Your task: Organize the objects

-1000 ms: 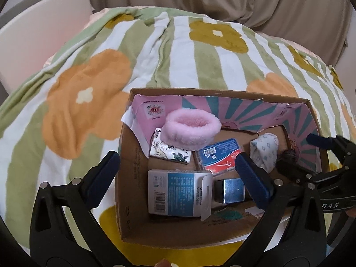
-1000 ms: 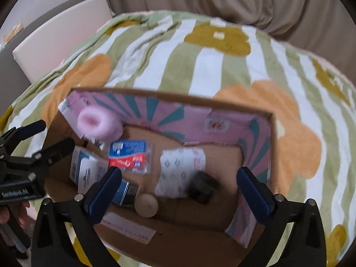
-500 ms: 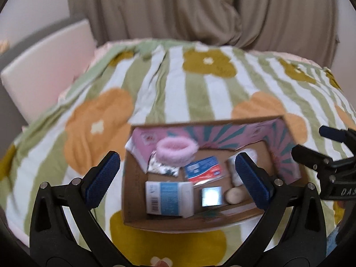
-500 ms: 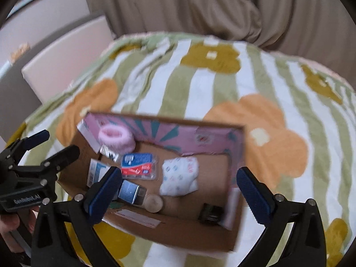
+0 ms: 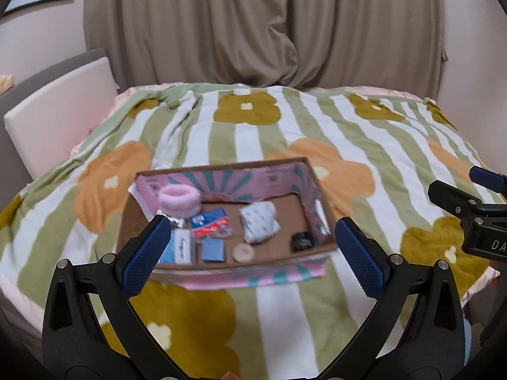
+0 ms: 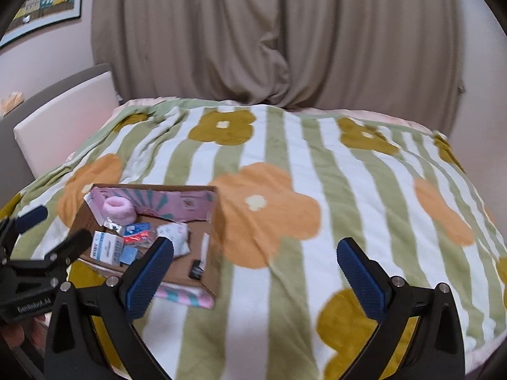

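Ahead of the left claw (image 5: 250, 243), between its spread blue pads and a little beyond them, a shallow cardboard box (image 5: 221, 267) with a pink and teal lining sits on a bed blanket (image 5: 253, 133) striped green and white with orange and olive flowers; the left claw is released and grips nothing; inside the box, toward the left pad, lie a fluffy pink ring (image 5: 179, 197), a white and blue carton (image 5: 177, 247) and a blue and red packet (image 5: 210, 223); nearer the middle are a small blue block (image 5: 214, 250), a round beige disc (image 5: 242, 252) and a white patterned pouch (image 5: 258, 221); toward the right pad rests a small black object (image 5: 302, 241); the right claw (image 6: 255, 255) is likewise released and empty, hovering over bare blanket with the box (image 6: 209, 237) off beyond its left pad; a beige curtain (image 5: 253, 25) hangs behind the bed.
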The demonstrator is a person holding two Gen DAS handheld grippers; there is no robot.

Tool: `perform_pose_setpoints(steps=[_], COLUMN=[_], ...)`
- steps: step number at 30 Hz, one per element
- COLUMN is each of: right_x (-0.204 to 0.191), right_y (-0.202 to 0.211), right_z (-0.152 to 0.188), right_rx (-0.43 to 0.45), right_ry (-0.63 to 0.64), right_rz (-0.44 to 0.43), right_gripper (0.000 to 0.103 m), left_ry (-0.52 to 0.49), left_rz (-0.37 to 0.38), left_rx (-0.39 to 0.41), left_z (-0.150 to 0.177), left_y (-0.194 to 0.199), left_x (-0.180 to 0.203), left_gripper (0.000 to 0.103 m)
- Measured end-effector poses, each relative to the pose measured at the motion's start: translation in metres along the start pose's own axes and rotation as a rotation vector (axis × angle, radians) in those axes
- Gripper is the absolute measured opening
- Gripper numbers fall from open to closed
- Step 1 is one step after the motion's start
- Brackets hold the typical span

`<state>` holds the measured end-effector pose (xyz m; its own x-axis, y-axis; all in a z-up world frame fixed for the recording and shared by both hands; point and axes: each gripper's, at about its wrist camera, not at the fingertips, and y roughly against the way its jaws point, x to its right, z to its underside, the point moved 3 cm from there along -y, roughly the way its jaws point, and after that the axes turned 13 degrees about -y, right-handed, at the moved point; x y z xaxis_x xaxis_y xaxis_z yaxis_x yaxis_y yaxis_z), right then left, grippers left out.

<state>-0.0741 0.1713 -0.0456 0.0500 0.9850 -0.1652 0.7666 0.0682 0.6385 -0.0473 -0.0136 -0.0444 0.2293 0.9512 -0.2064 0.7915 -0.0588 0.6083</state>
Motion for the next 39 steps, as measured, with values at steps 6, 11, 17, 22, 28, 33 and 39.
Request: perform_pose_setpoints(steps=[6, 11, 17, 22, 28, 33, 39], right_x=[0.030, 0.043, 0.048, 0.047, 0.047, 0.047, 0.045], right_y=[0.013, 0.014, 0.015, 0.014, 0.013, 0.014, 0.013], right_z=[0.026, 0.029, 0.030, 0.032, 0.032, 0.031, 0.030], right_rx=[0.012, 0.020, 0.030, 0.037, 0.035, 0.036, 0.036], right_ry=[-0.005, -0.018, -0.016, -0.004, -0.011, -0.011, -0.006], right_rz=[0.034, 0.036, 0.045, 0.042, 0.045, 0.042, 0.051], right_gripper=[0.103, 0.103, 0.103, 0.103, 0.103, 0.103, 0.103], left_ry=[-0.005, 0.025, 0.034, 0.028, 0.049, 0.033, 0.039], left_rz=[-0.003, 0.018, 0.009, -0.006, -0.001, -0.029, -0.036], left_rx=[0.009, 0.006, 0.005, 0.006, 0.019, 0.022, 0.022], left_z=[0.016, 0.023, 0.020, 0.020, 0.018, 0.016, 0.018], left_y=[0.011, 0.011, 0.009, 0.009, 0.012, 0.014, 0.016], left_x=[0.029, 0.032, 0.028, 0.027, 0.022, 0.021, 0.017], left_gripper=[0.103, 0.103, 0.103, 0.103, 0.103, 0.103, 0.103])
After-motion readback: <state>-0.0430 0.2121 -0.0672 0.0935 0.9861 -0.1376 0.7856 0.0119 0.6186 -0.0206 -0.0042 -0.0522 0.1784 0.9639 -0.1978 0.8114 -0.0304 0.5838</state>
